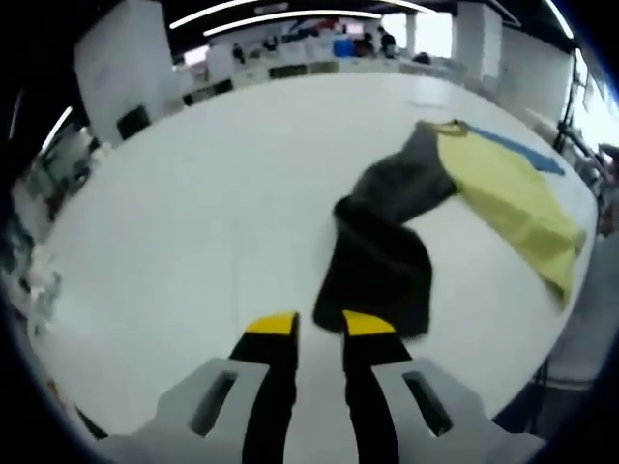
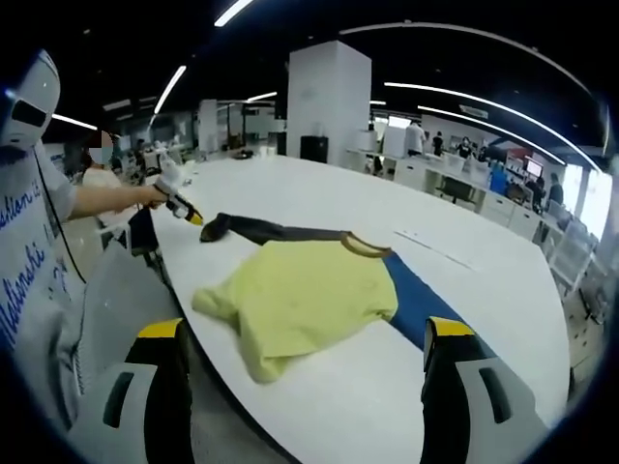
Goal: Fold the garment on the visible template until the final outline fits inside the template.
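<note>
1. Item: soft two-tone shirt, yellow body w/ dark grey-black sleeve (image 1: 387, 261) (image 2: 300, 295), lying on the white round-edged bench (image 1: 193, 213) (image 2: 387, 396). In right gripper view the yellow body sits near the bench edge; dark sleeve runs away toward the far left.
2. Template: blue flat sheet (image 2: 416, 300) (image 1: 513, 147) under the shirt, showing past the collar side. Most of it is covered; outline can't be read in full.
3. Left hand-held gripper (image 1: 319, 324): jaws narrow, yellow tips just short of the dark sleeve end in its own view. No cloth visible between tips; cannot tell whether it pinches anything. Same unit (image 2: 179, 205) appears in right gripper view, held by a person's hand, tip at the sleeve end.
4. Right hand-held gripper (image 2: 305, 333): jaws spread wide apart, nothing held, hovering off the bench edge facing the yellow hem.
5. Handling (judgement): thin knit, light, limp, no stiffness. It will drape and drag on the bench, may bunch if pulled from one point. Not fragile; low slip risk.
6. Grasp pts (judgement): left at sleeve cuff, right at nearest yellow hem corner. Pinch a single layer at the edge, lift low.
7. Status (judgement): fold not yet done; sleeve extends well outside the yellow body.
</note>
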A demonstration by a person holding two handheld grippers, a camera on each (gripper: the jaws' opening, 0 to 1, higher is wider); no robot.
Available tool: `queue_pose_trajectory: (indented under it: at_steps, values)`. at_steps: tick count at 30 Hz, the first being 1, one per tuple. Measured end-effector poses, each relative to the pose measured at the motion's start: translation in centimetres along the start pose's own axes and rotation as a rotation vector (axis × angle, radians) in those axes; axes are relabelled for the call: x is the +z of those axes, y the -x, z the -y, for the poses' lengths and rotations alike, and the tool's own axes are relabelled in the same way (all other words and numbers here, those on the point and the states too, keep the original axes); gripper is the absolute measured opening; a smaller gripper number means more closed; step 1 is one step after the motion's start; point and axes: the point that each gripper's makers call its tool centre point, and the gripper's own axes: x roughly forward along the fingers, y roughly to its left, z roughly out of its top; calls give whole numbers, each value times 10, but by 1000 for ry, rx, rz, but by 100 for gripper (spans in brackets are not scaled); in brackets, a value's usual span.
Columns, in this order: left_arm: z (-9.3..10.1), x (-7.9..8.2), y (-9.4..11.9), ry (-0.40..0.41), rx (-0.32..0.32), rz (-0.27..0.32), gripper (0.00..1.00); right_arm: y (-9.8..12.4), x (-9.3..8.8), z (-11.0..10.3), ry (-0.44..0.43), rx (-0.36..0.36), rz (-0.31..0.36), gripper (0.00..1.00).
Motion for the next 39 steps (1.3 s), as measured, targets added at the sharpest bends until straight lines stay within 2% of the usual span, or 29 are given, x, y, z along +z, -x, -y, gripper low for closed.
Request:
queue_pose_trajectory:
  at_steps: [14,19,26,32,39]
  values:
    - [-11,-2,-26,-4,-34,-48,9,-2,-4,0,-25,-24,-17,100]
    - [-1,-1,-26,-5,-69,-55,2,-1,-3,3,-26,-34,-19,100]
    - [1,-1,-25,14,-79,-73,0,-3,-2,2,-26,-34,-16,100]
    - [-10,3,-24,-27,-22,-75,0,-3,1,5,-19,-39,-9,100]
    - [-29,16,-15,-33,46,-59,0,-2,3,7,-13,-44,-7,100]
